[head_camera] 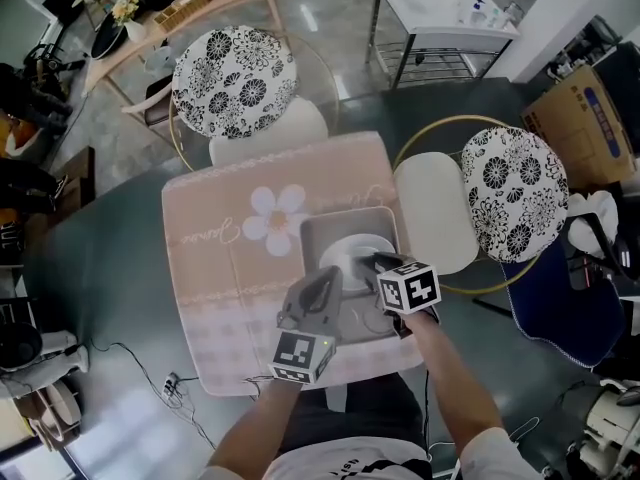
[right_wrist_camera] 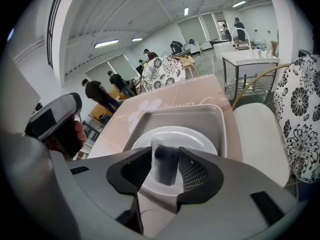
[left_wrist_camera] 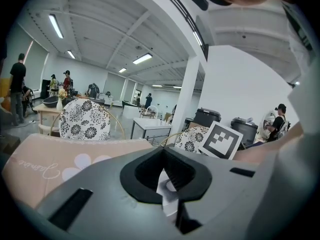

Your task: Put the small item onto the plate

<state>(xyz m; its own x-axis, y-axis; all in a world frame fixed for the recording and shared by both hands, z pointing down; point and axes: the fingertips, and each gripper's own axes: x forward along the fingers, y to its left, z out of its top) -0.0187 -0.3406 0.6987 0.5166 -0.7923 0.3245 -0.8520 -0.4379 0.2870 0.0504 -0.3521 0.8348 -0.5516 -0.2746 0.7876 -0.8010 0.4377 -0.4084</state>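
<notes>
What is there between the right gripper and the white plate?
Only the small dark item, held in the right gripper jaws over the plate, which is otherwise bare. The right gripper view shows this.

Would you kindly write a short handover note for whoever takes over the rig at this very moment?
Right tongs: shut on the dark item, which is over the plate. I cannot tell whether it touches the plate.
Left tongs: at the tray's near left edge. Something white shows in the narrow gap; I cannot tell whether it is gripped.
The plate lies in the tray.
Done: the item is grasped and positioned over the plate.
Left: probably lower it, open the right tongs so it rests on the plate, then draw back.
</notes>
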